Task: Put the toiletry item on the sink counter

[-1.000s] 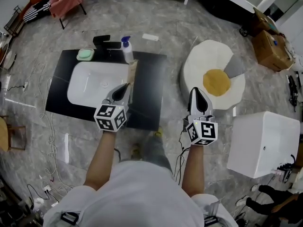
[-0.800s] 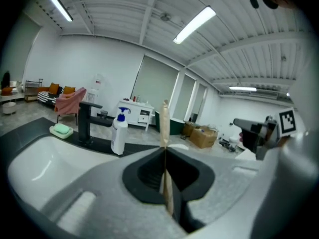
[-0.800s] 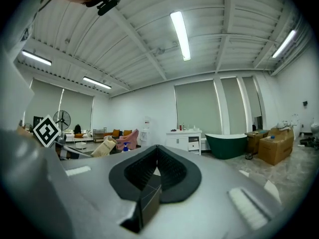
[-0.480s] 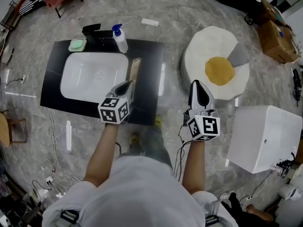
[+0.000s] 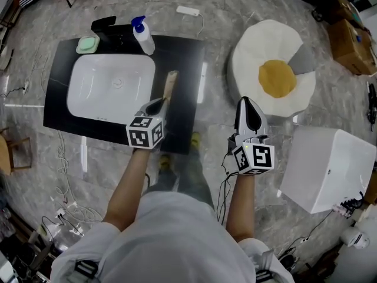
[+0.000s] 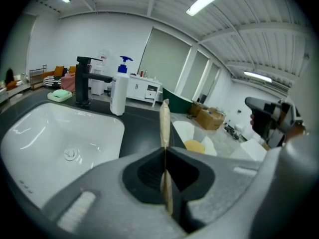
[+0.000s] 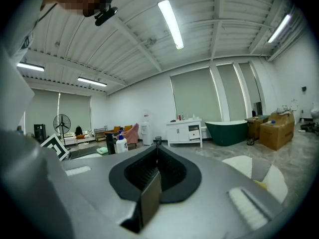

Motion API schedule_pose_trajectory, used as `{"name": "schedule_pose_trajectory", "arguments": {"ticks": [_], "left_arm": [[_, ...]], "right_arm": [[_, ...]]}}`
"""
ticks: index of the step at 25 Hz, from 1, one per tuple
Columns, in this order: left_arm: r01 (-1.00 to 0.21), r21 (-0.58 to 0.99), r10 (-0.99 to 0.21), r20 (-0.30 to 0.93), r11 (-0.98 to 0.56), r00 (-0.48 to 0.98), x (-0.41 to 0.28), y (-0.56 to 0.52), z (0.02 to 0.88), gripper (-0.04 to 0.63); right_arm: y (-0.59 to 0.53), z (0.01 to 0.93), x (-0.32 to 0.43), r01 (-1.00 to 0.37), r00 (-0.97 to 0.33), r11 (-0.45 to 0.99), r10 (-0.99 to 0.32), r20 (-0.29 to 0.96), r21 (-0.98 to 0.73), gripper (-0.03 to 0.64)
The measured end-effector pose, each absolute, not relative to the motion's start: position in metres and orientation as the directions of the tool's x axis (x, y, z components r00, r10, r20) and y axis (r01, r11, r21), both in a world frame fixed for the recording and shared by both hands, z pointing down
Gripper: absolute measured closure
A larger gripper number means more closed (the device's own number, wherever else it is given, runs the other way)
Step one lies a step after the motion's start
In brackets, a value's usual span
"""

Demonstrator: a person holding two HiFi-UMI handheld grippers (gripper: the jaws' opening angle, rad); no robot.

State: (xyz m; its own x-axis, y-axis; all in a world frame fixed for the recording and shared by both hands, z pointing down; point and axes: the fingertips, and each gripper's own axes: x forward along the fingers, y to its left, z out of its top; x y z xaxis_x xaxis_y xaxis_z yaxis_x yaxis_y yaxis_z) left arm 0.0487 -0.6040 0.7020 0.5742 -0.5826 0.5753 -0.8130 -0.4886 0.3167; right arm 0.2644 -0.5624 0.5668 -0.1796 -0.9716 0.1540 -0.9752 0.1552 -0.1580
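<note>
Toiletry item (image 5: 169, 86): thin tan strip, pinched edge-on in my left hand-held gripper (image 5: 159, 104), over the worktop (image 5: 185, 81) beside the basin (image 5: 112, 90).
Right hand-held gripper (image 5: 245, 104): closed, empty.
Change: item sits farther from pump bottle (image 5: 141, 35) than a second ago; release pending.

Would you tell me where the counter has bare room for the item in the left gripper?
The widest bare patch is the counter strip between the basin and the counter's right edge. The strip before the basin is narrow. The back edge is crowded: soap dish, faucet, pump bottle.
</note>
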Motion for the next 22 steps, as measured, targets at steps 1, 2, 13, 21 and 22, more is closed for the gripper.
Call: {"name": "schedule_pose_trajectory", "arguments": {"ticks": [1, 2, 13, 21, 22], "left_arm": [[-0.814, 0.318, -0.579, 0.580, -0.486, 0.573, 0.049, -0.606, 0.706, 0.591], [-0.814, 0.320, -0.576, 0.584, -0.484, 0.572, 0.050, -0.607, 0.709, 0.591], [-0.833, 0.325, -0.554, 0.631, -0.447, 0.543, 0.047, -0.617, 0.740, 0.586], [-0.831, 0.321, -0.550, 0.633, -0.454, 0.545, 0.039, -0.620, 0.740, 0.543], [-0.831, 0.318, -0.550, 0.634, -0.456, 0.545, 0.037, -0.619, 0.739, 0.538]], "right_arm": [[-0.565, 0.570, 0.265, -0.975, -0.181, 0.155, -0.971, 0.159, -0.161, 0.614], [-0.568, 0.574, 0.266, -0.974, -0.182, 0.156, -0.970, 0.163, -0.162, 0.614], [-0.579, 0.593, 0.265, -0.973, -0.191, 0.160, -0.962, 0.193, -0.167, 0.614], [-0.579, 0.586, 0.261, -0.973, -0.187, 0.156, -0.965, 0.184, -0.171, 0.614], [-0.579, 0.585, 0.260, -0.973, -0.186, 0.156, -0.965, 0.185, -0.168, 0.614]]}}
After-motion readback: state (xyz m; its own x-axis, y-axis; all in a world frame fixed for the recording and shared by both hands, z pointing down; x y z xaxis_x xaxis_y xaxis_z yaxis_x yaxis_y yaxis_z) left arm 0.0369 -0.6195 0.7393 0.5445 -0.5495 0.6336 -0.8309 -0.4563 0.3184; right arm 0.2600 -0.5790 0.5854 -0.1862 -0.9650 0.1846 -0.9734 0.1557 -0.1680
